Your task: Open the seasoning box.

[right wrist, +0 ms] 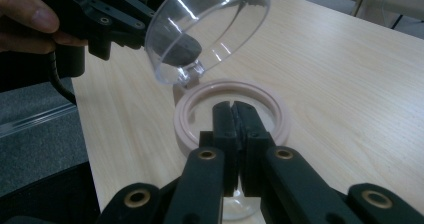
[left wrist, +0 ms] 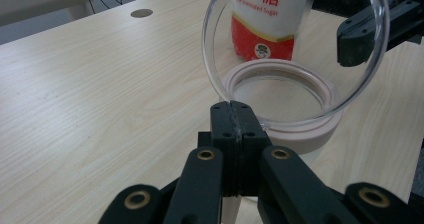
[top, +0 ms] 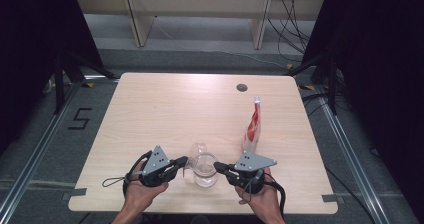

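Standing near the front edge of the wooden table [top: 150,109], a clear jar [top: 205,173] with a pale pink ring around its mouth sits between the two hand-held grippers, its hinged clear lid [left wrist: 295,39] swung up and open. The left gripper [top: 181,161] has its jaws pinched together on the lid's lower edge close to the hinge, holding the lid tilted well up off the ring. The right gripper [top: 218,166] comes in from the opposite side; in its own view the jaws stand pressed narrow at the near side of the pink ring [right wrist: 232,116], apparently nipping the rim to steady the jar, though how firm that hold is cannot be told. A red-and-white sugar pouch [top: 253,126] stands upright just beyond the jar, on the right gripper's side, apart from both tools. By my reading, the opening step is all but done and the jar is ready to be filled. The next move probably calls for parking the lid fully back so it stays up unaided, then freeing the right gripper to reach for the pouch without nudging the jar.
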The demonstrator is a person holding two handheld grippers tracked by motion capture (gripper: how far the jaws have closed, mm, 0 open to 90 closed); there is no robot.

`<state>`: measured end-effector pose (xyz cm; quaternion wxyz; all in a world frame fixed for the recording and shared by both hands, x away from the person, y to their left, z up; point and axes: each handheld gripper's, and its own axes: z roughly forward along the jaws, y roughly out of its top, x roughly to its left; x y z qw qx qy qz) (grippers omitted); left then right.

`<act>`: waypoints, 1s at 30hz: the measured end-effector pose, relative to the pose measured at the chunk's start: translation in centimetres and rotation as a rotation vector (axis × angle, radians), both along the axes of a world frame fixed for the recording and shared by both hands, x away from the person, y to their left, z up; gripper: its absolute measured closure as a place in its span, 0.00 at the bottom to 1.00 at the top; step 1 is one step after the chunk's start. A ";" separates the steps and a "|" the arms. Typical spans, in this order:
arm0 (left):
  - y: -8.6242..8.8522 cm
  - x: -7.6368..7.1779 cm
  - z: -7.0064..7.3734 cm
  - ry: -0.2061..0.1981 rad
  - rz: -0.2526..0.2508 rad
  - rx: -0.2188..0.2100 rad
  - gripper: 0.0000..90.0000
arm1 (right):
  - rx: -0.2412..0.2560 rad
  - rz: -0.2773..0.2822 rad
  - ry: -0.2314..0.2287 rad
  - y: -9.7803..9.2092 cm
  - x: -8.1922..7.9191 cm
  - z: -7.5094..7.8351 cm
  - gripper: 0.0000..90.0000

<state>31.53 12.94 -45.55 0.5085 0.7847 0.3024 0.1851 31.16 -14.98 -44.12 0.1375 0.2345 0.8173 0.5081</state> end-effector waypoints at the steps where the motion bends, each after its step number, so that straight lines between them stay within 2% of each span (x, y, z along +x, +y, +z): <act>1: 0.0 0.0 0.0 0.000 -0.001 -0.001 0.99 | -0.002 -0.002 -0.024 0.3 0.0 0.0 1.00; 2: 0.0 0.0 0.0 0.001 -0.003 -0.004 0.99 | -0.011 0.016 -0.026 0.5 0.1 0.1 1.00; 4: 0.0 0.0 0.0 -0.001 -0.001 -0.004 0.99 | -0.008 0.008 -0.026 0.9 0.0 0.2 1.00; 6: 0.0 0.1 -0.1 0.000 -0.004 -0.012 0.99 | -0.007 0.024 -0.034 1.3 0.1 0.3 1.00; 7: 0.1 0.1 0.0 -0.008 -0.005 0.001 0.98 | -0.003 0.032 -0.030 1.6 0.2 0.4 1.00; 10: 0.3 0.2 -0.1 -0.004 -0.011 -0.004 0.96 | -0.011 0.045 -0.034 1.9 0.2 0.6 1.00; 11: 0.4 0.1 -0.2 0.013 0.000 -0.017 0.94 | 0.002 0.045 -0.040 2.3 0.2 0.7 1.00; 13: 0.5 0.1 -0.2 0.005 0.003 -0.013 0.92 | -0.004 0.054 -0.036 2.3 0.2 0.9 1.00; 14: 0.7 0.1 -0.2 -0.002 -0.005 -0.017 0.88 | -0.005 0.054 -0.034 2.4 0.2 1.0 1.00; 15: 0.9 0.0 -0.2 0.010 -0.001 -0.024 0.83 | -0.004 0.061 -0.040 2.7 0.3 1.0 1.00; 16: 1.0 -0.2 -0.1 0.023 0.005 -0.044 0.83 | -0.004 0.061 -0.040 2.7 0.3 1.0 1.00; 17: 1.6 -0.5 0.0 0.019 -0.013 -0.047 0.76 | -0.002 0.059 -0.040 2.9 0.3 1.0 1.00; 18: 1.6 -0.5 0.0 0.019 -0.013 -0.047 0.72 | -0.002 0.059 -0.040 2.9 0.3 1.0 1.00; 19: 1.8 -0.8 0.0 0.031 -0.005 -0.051 0.72 | -0.004 0.057 -0.026 3.0 0.2 1.0 1.00; 21: 2.3 -1.4 -0.2 0.030 -0.012 -0.027 0.66 | -0.001 0.065 -0.043 3.1 0.4 0.9 1.00; 23: 2.9 -1.9 -0.7 0.053 0.001 -0.022 0.53 | 0.001 0.067 -0.043 3.4 0.4 0.9 0.99; 24: 3.1 -2.1 -1.0 0.079 0.020 -0.021 0.53 | 0.001 0.067 -0.043 3.4 0.4 0.9 0.99; 25: 3.4 -2.1 -1.3 0.086 0.014 -0.008 0.44 | -0.008 0.077 -0.033 3.6 0.3 0.9 0.99; 26: 3.7 -2.2 -1.5 0.095 0.017 0.006 0.42 | -0.009 0.073 -0.041 3.7 0.3 0.8 0.99; 27: 3.9 -2.6 -2.0 0.120 0.032 -0.003 0.41 | -0.003 0.076 -0.041 3.9 0.3 0.8 0.98; 28: 3.9 -2.6 -2.0 0.120 0.032 -0.003 0.38 | -0.003 0.076 -0.041 3.9 0.3 0.8 0.98; 29: 4.0 -2.7 -2.0 0.125 0.036 0.015 0.38 | -0.007 0.083 -0.034 3.9 0.3 0.9 0.98; 30: 4.0 -2.8 -2.1 0.133 0.042 0.011 0.36 | -0.007 0.084 -0.049 3.9 0.4 0.9 0.98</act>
